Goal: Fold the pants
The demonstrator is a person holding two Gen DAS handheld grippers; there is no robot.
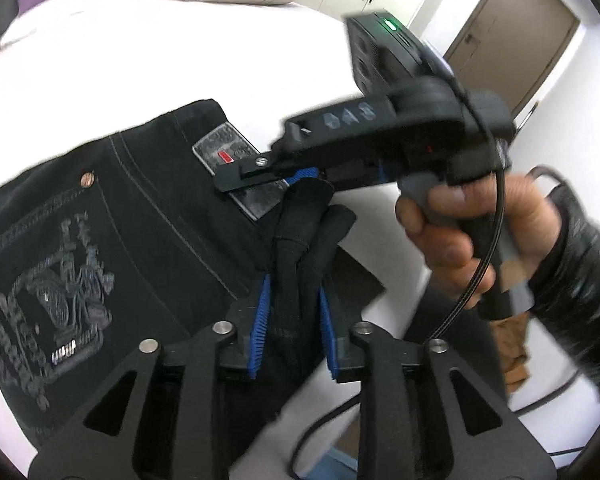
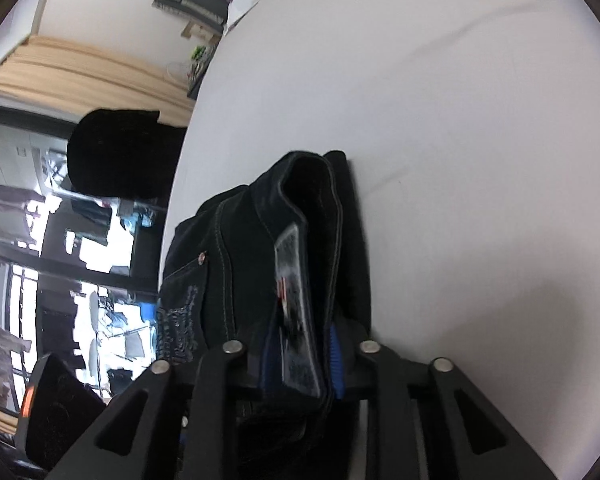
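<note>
Black pants (image 1: 112, 216) lie on the white bed (image 1: 160, 60), waistband end bunched between both tools. Left gripper (image 1: 292, 320): fingers narrow, clamped on a thick fold of dark fabric. Right gripper (image 2: 300, 356): fingers pinched on the waistband edge, grey leather patch (image 2: 296, 292) caught between the blue pads (image 2: 336, 364). Embroidered back pocket (image 1: 48, 292) sits left of the left fingers.

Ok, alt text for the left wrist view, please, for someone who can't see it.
The left gripper pinches a bunched fold of black pants between its blue-padded fingers, above a white bed. The right gripper, held in a bare hand, grips the waistband beside the label patch.
</note>
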